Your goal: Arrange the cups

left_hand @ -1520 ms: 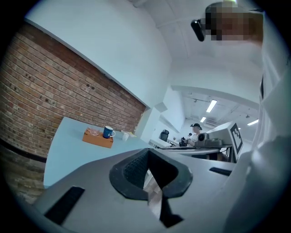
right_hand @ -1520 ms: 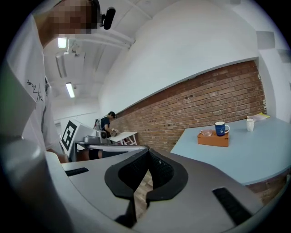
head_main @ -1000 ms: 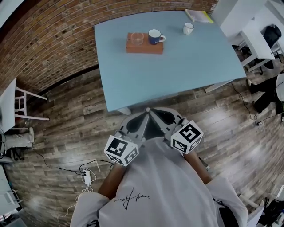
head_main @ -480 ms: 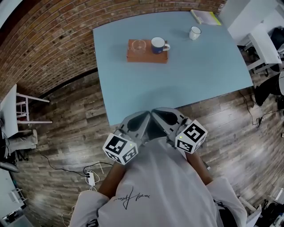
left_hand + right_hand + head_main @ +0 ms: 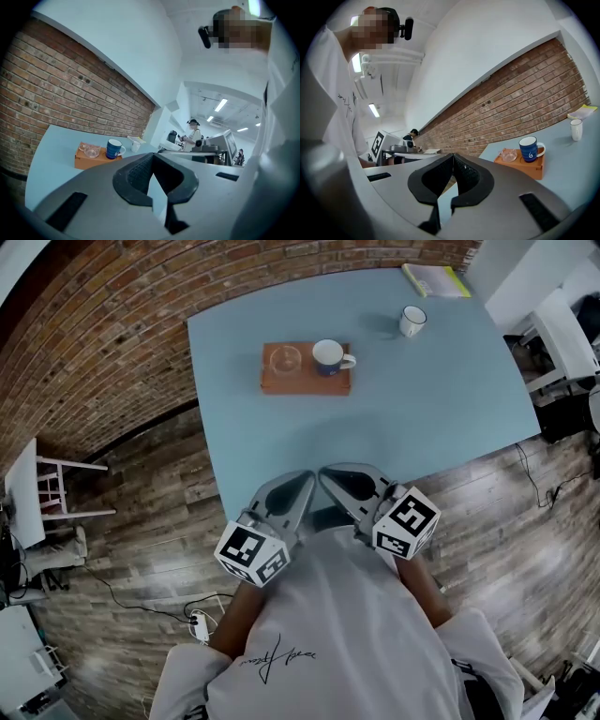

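Observation:
An orange-brown tray (image 5: 307, 381) sits at the far middle of the light blue table (image 5: 422, 418). On it stand a clear glass cup (image 5: 285, 360) and a blue mug (image 5: 327, 356). A small white cup (image 5: 411, 321) stands apart to the right, straight on the table. My left gripper (image 5: 307, 477) and right gripper (image 5: 324, 472) are both shut and empty, tips side by side over the table's near edge. From the left gripper (image 5: 152, 161) the blue mug (image 5: 113, 148) lies far ahead; the right gripper (image 5: 453, 161) has the tray (image 5: 525, 165) ahead to its right.
A yellow-edged book (image 5: 437, 279) lies at the table's far right corner. A brick wall (image 5: 103, 343) runs behind and left of the table. A white stool (image 5: 42, 479) stands at the left, a power strip (image 5: 201, 625) lies on the wood floor, white desks (image 5: 562, 324) at the right.
The table has drawn nearer in the head view. Both grippers, still shut, now reach over its near edge instead of the floor in front of it.

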